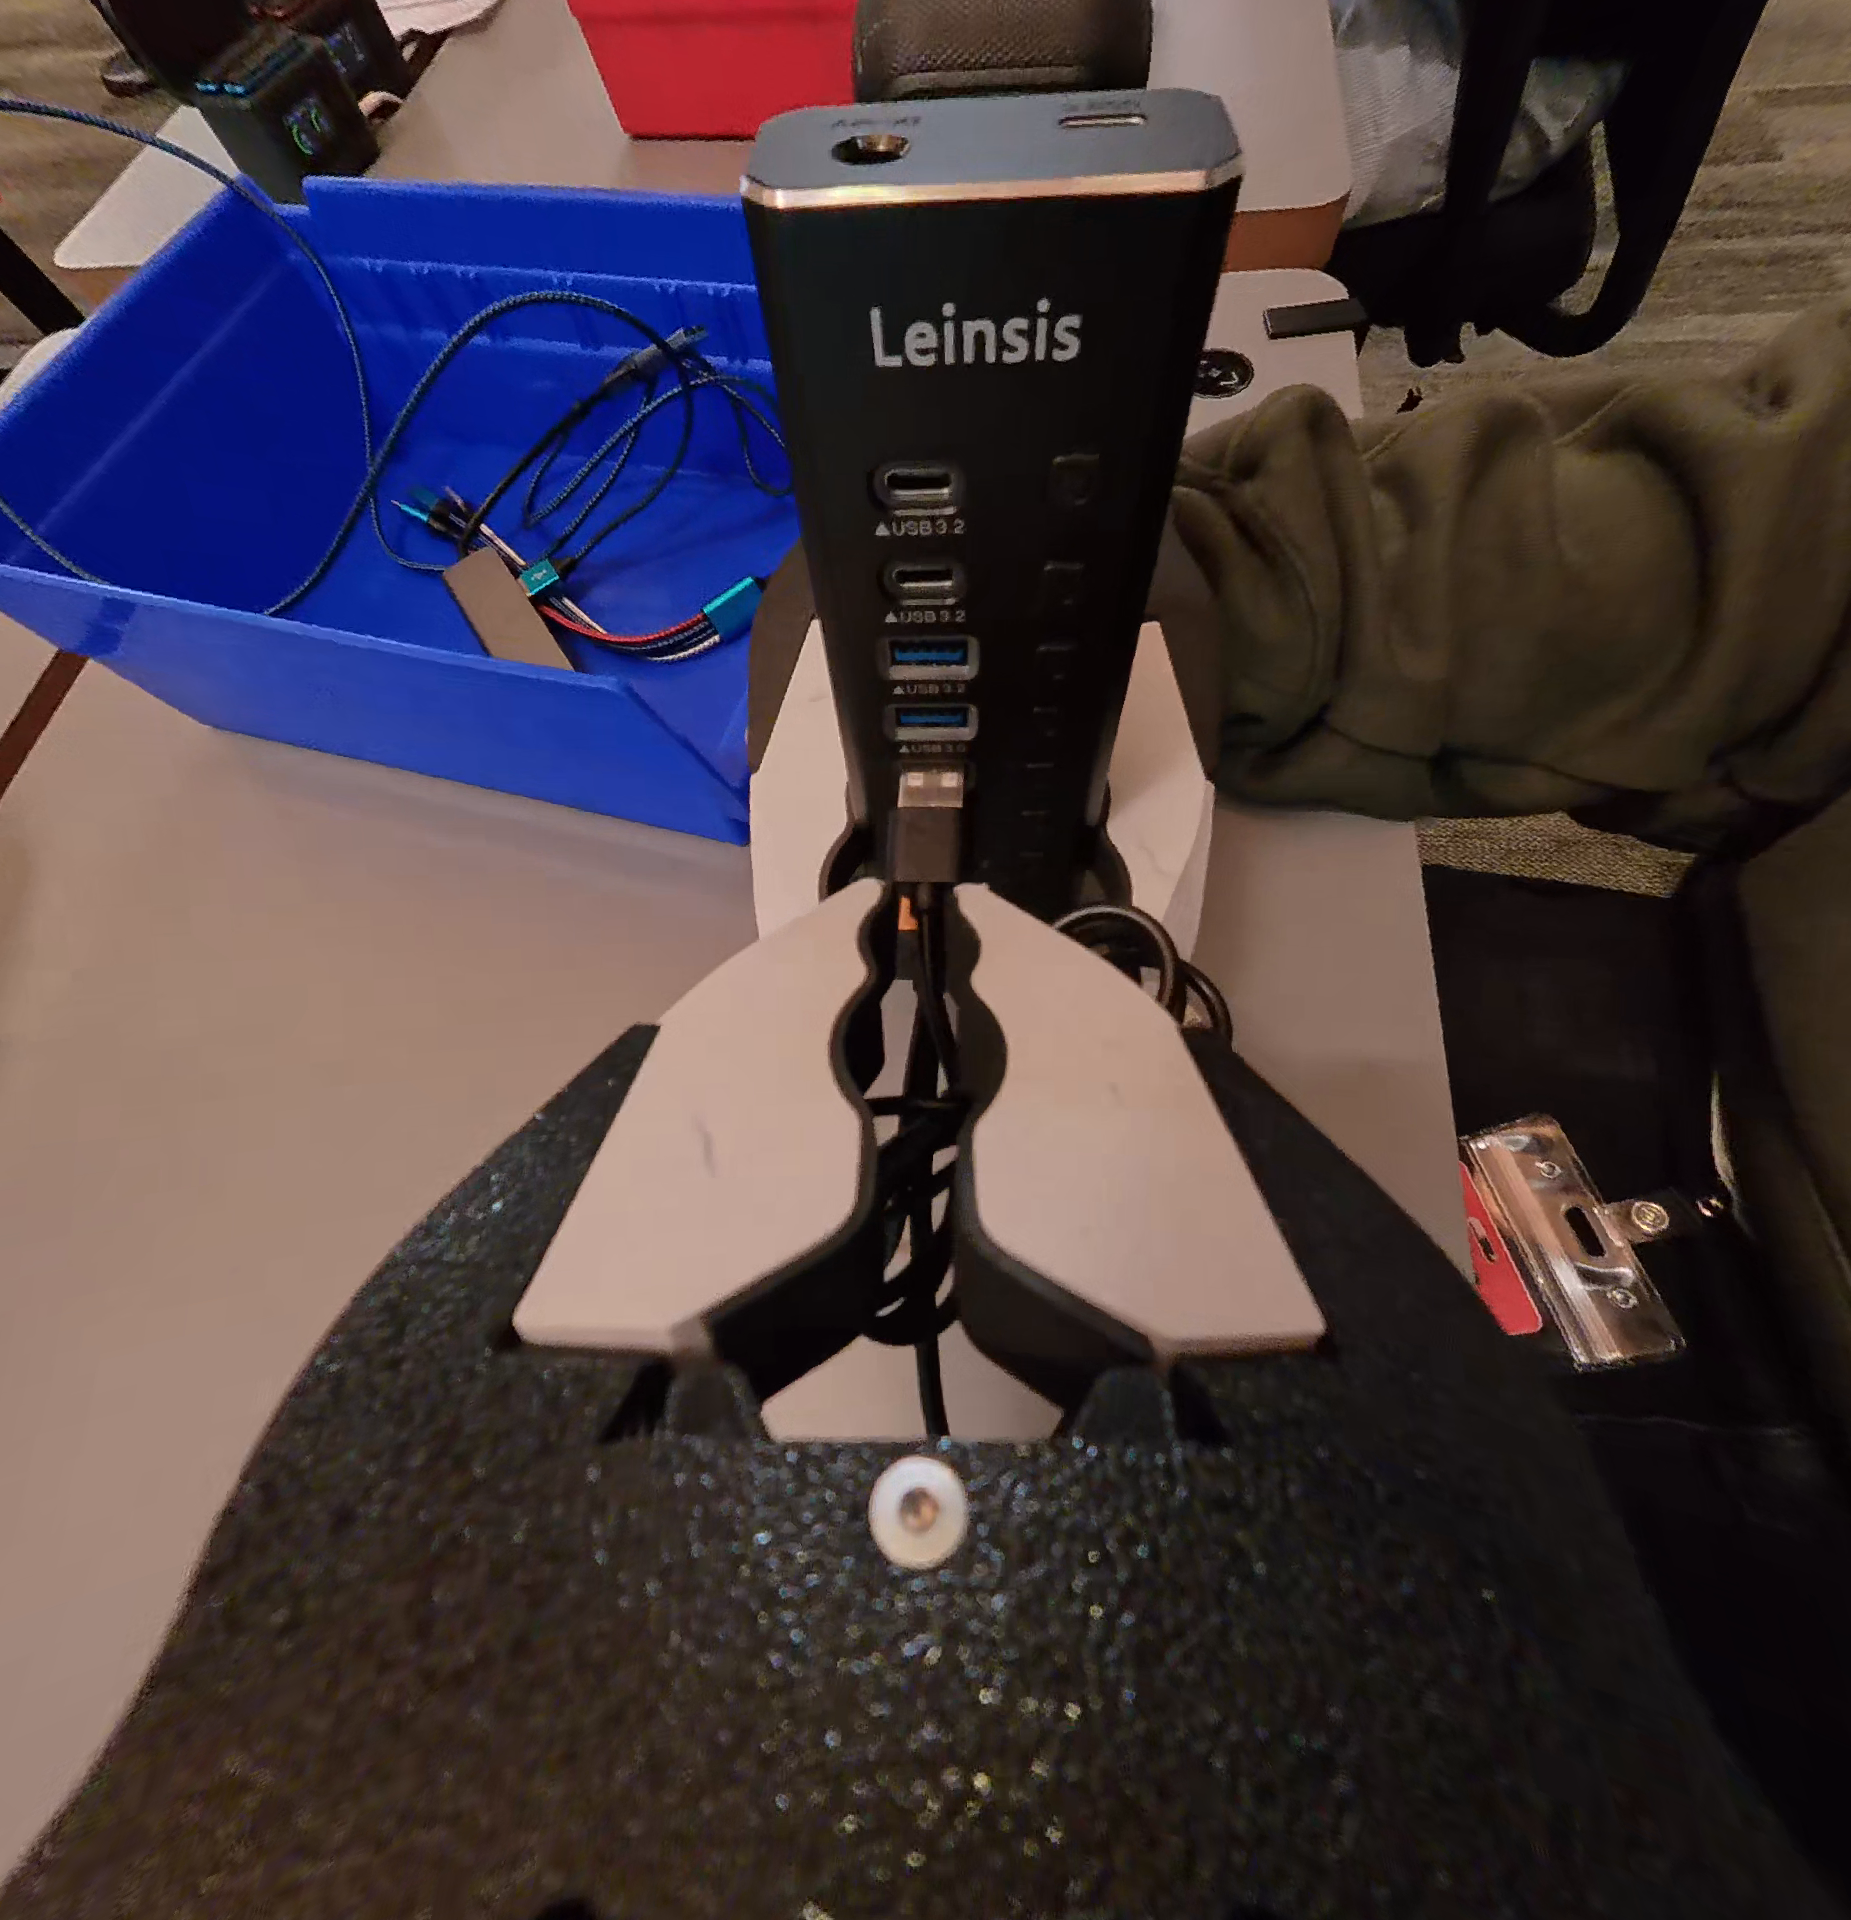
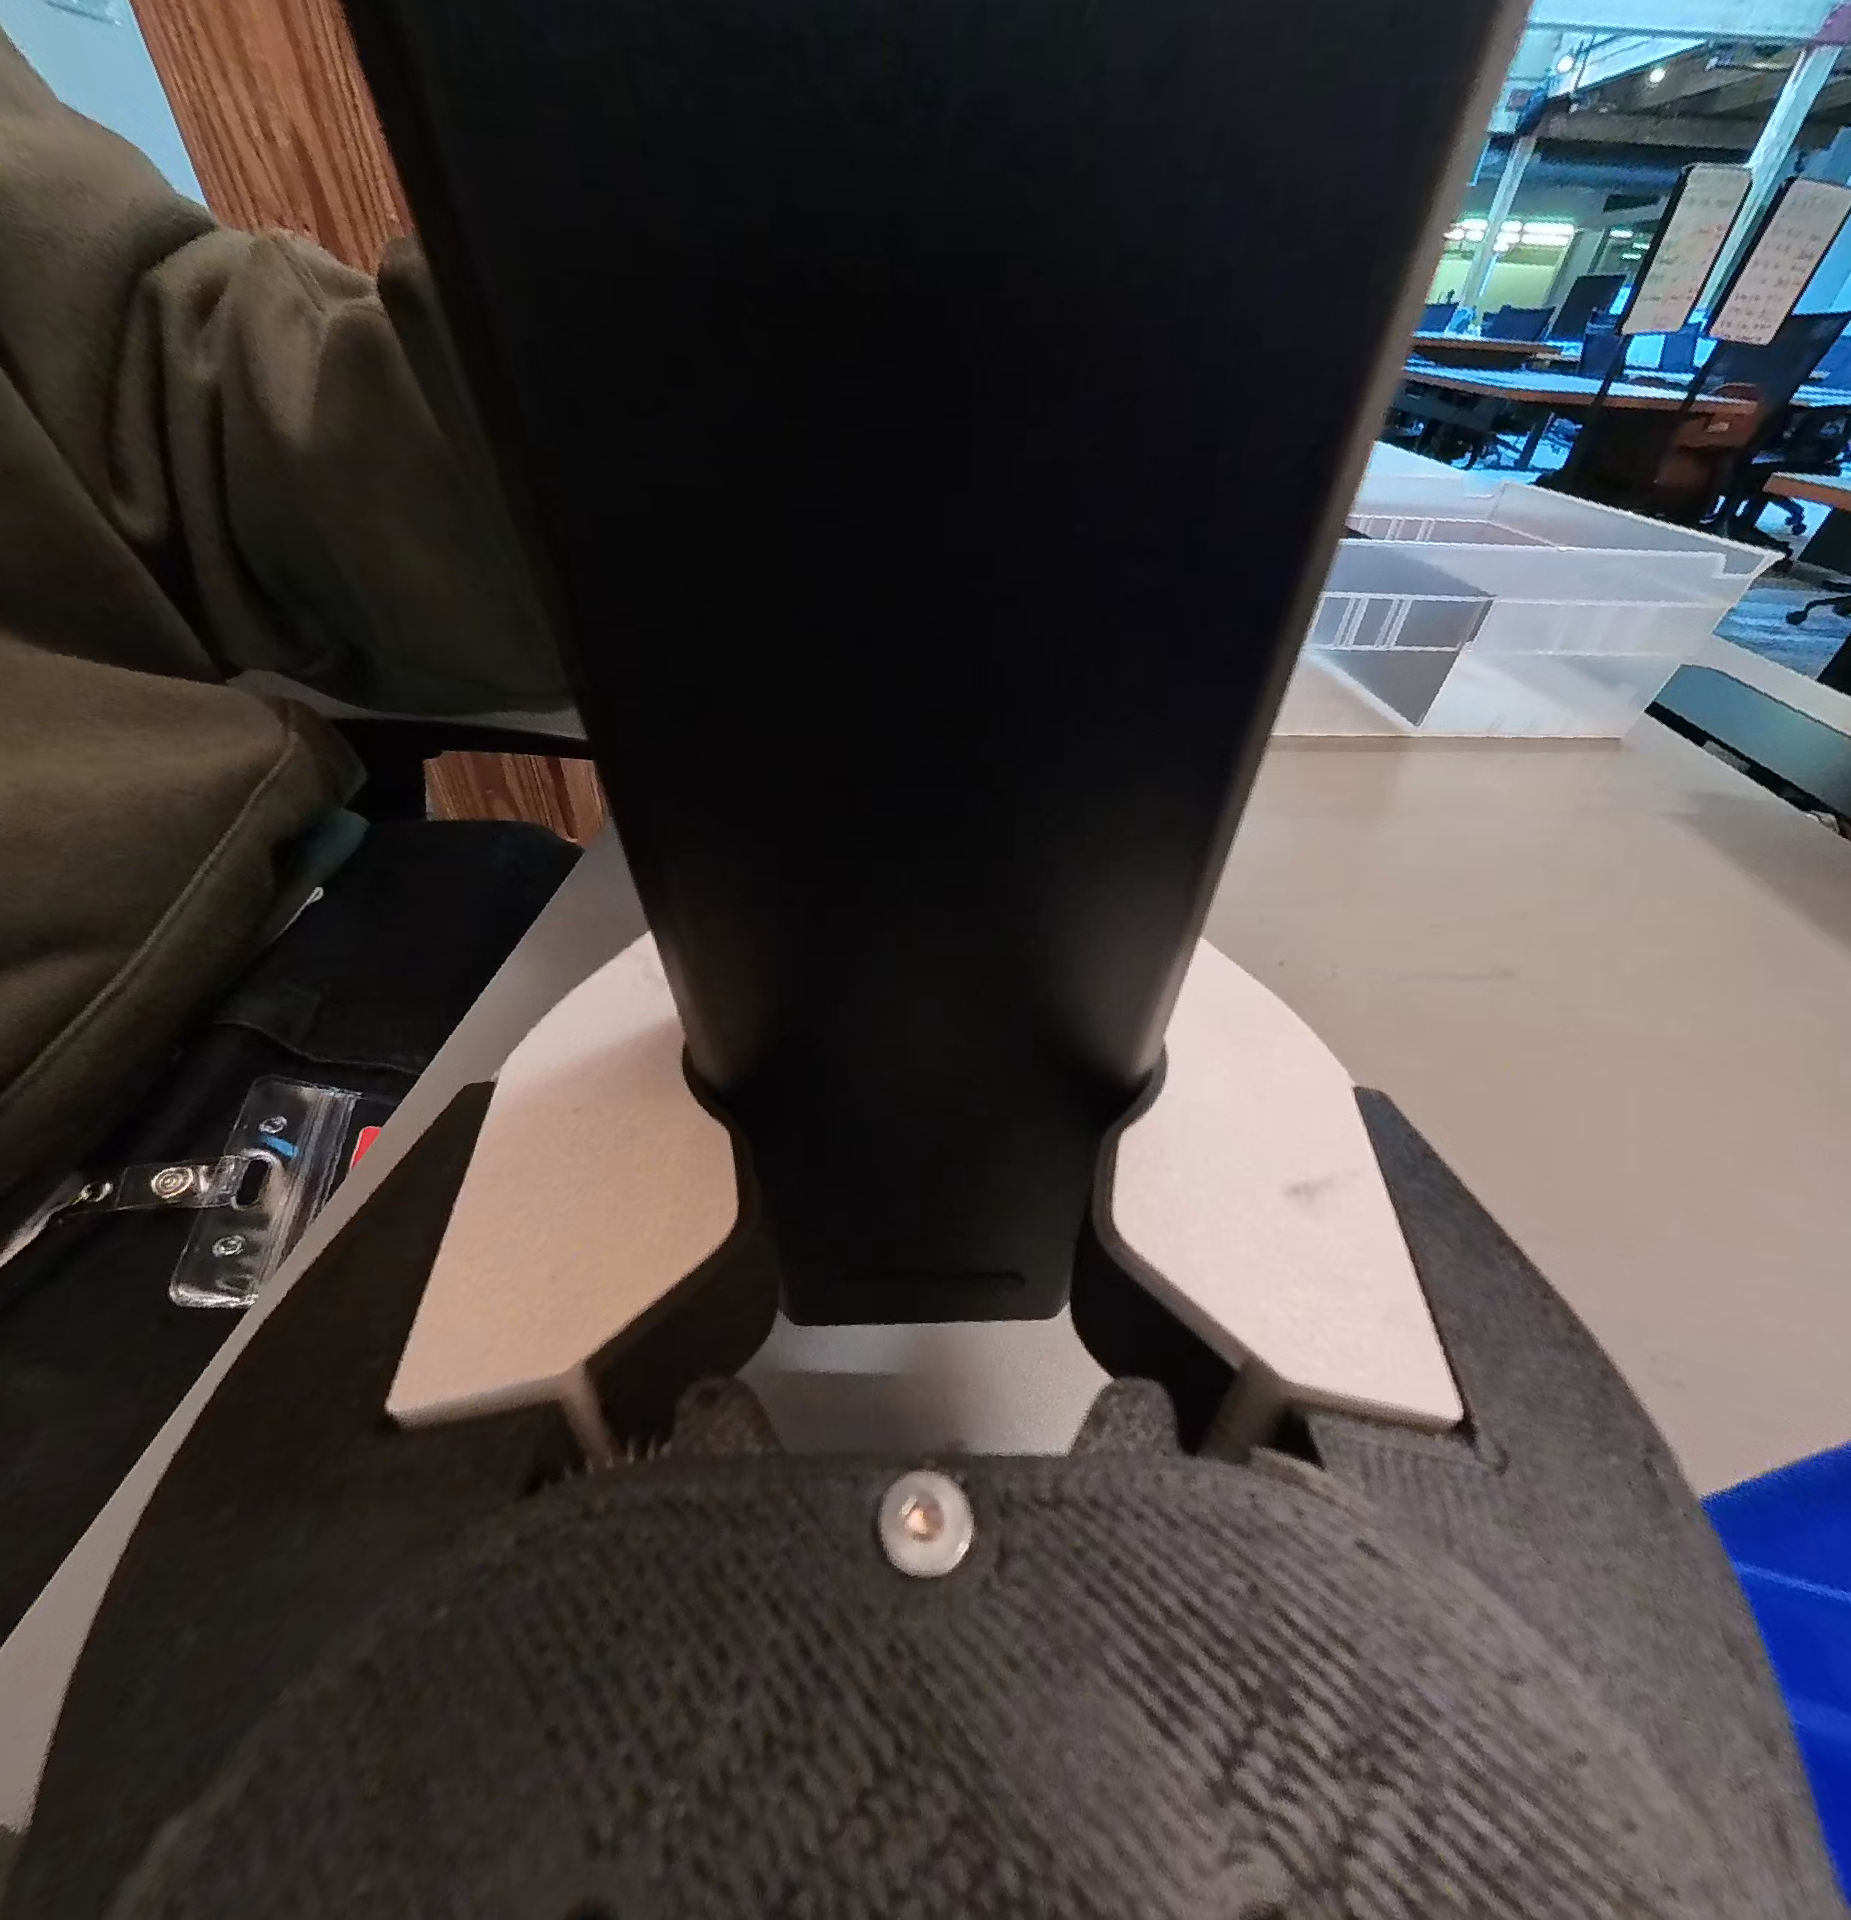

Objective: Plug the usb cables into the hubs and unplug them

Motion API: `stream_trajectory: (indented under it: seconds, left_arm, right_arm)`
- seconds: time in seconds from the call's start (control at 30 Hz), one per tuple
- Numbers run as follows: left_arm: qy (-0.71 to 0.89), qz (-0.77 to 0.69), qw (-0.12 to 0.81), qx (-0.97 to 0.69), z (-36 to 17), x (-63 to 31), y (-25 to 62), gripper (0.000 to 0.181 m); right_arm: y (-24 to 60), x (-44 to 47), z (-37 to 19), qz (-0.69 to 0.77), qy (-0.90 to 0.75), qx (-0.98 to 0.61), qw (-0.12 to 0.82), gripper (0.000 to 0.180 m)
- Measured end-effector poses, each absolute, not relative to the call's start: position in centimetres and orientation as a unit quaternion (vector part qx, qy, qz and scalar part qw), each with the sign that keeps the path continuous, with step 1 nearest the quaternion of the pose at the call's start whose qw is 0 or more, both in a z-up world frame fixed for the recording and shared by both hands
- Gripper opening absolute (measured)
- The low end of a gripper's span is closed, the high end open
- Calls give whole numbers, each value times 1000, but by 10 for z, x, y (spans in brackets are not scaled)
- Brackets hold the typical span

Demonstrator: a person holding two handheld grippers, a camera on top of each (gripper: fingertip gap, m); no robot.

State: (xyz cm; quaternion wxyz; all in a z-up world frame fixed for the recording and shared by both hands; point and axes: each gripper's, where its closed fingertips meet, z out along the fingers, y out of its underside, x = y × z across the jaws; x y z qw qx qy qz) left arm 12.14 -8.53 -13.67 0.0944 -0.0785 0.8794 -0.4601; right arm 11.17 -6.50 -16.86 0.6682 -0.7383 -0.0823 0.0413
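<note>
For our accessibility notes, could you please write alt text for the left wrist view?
The left tongs grip a black USB plug at a port low on an upright black hub. A blue bin of cables sits left on the table.

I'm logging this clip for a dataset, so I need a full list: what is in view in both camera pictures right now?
USB hub: one, black, upright mid-table, held at its base.
USB plug: one, black with metal tip, at the hub's lowest visible port; whether it is fully seated I cannot tell.
Bin: one, blue, left of the hub, holding loose braided cables.
Box: one, red, far behind the hub.
Clear bin: one, translucent, on the table in the right wrist view.
Badge holder: one, clear with metal clip, off the table's right edge.
Table: one, pale grey.
Sleeve: olive green, right of the hub.
Left hand-held gripper: closed on the plug's cable.
Right hand-held gripper: clamped on the hub's base.
</note>
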Motion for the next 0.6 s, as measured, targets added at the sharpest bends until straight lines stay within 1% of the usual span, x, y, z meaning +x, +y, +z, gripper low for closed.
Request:
stream_trajectory:
  seconds: [0.13, 0.23, 0.47, 0.53, 0.57, 0.6]
  left_arm:
    - [879, -459, 103, -70, -136, 121, -86, 7]
    - [881, -458, 102, -61, -136, 119, -87, 13]
    - [887, -446, 105, -67, -138, 121, -86, 13]
    - [888, -438, 117, -73, -137, 124, -85, 21]
    - [889, -436, 117, -74, -137, 124, -85, 22]
    - [890, -435, 112, -73, -138, 123, -86, 20]
  right_arm:
    - [-65, 111, -168, 41, -84, -736, 670, 73]
    - [-65, 112, -169, 41, -81, -737, 670, 73]
    - [-65, 112, -170, 41, -82, -738, 668, 72]
    - [-65, 111, -171, 40, -83, -739, 667, 73]
    - [-65, 111, -171, 40, -84, -740, 667, 73]
    - [-65, 111, -171, 40, -84, -739, 667, 73]
